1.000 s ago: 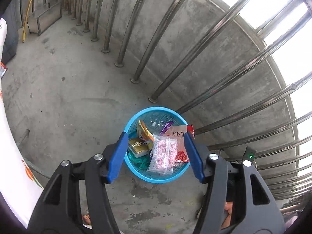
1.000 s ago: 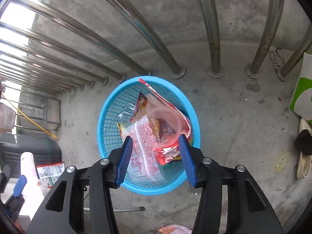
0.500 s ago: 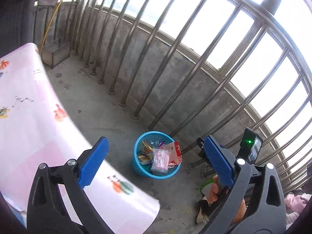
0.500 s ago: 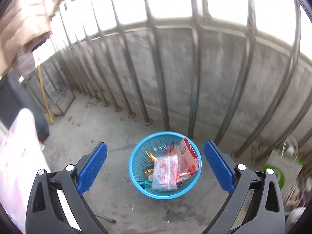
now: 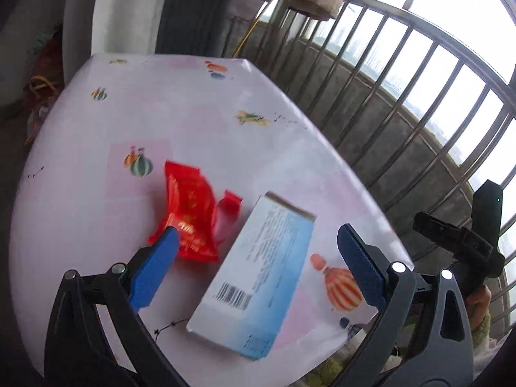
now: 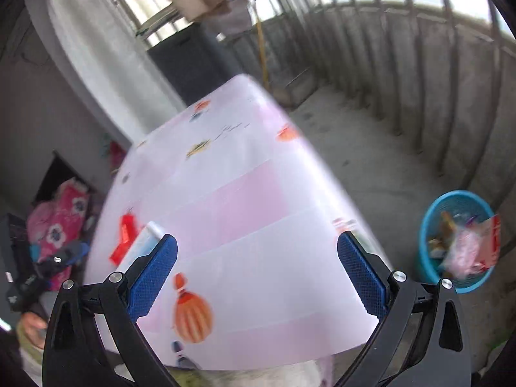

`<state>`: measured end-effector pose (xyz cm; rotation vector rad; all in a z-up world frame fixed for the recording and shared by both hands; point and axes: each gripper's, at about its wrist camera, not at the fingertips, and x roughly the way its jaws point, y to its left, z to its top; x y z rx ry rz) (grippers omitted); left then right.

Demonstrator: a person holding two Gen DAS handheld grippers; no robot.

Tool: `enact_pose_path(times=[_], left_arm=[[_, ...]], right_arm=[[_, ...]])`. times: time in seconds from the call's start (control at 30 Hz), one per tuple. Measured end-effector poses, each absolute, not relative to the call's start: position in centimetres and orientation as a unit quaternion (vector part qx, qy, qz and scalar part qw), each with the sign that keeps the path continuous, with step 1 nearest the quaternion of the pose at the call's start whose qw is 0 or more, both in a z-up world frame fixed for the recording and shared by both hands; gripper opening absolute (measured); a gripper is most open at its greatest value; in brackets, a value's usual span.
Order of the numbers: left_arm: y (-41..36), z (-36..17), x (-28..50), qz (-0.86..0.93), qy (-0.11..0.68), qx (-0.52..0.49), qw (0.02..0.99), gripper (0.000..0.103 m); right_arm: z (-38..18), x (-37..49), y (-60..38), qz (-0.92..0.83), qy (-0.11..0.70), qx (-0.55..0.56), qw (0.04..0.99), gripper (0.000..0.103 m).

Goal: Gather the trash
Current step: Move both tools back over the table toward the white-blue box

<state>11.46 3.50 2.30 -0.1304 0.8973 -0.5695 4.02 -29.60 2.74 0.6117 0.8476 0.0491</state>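
A crumpled red snack wrapper [image 5: 190, 213] and a white-and-blue carton [image 5: 258, 277] with a barcode are seen lying side by side on the balloon-patterned bench [image 5: 193, 119]. The left tool [image 5: 258, 271] and the right tool [image 6: 258, 274] are spread wide, nothing gripped. A blue basket [image 6: 429, 222] of trash is seen on the floor.

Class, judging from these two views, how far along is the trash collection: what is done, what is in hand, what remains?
Done: wrappers already fill the blue basket on the floor. In hand: nothing; the left claw and right claw are both open and empty. Left: the red wrapper and the blue-and-white box on the table.
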Motion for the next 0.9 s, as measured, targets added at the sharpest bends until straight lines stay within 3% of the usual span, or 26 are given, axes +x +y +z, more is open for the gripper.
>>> enact_pose_path(times=[0.13,0.43,0.57,0.77,0.9], left_arm=[[4.8,-0.5,10.2,-0.284,0.453,-0.077,0.842,0.094],[-1.3,-1.6,8.5,-0.430,0.462,-0.107,0.768,0.094],[-2.1,-0.1,8.5,-0.434,0.433,-0.089,0.785,0.094],[3.2,1.8,10.1,-0.353,0.385,-0.098,0.847,0.094],[6.6,1.1,12.1,-0.272,0.397,-0.101,0.871,0.079]], right_arm=[[1.3,6.8,-26.6,0.104,0.447,0.320,0.829,0.094],[0.4,7.2,-25.7,0.113,0.475,0.342,0.803,0.083],[1.2,7.2,-25.4,0.096,0.477,0.318,0.814,0.082],[1.5,9.7,-22.2,0.103,0.501,0.255,0.821,0.082],[0.8,11.5,-19.5,0.089,0.521,0.222,0.819,0.088]])
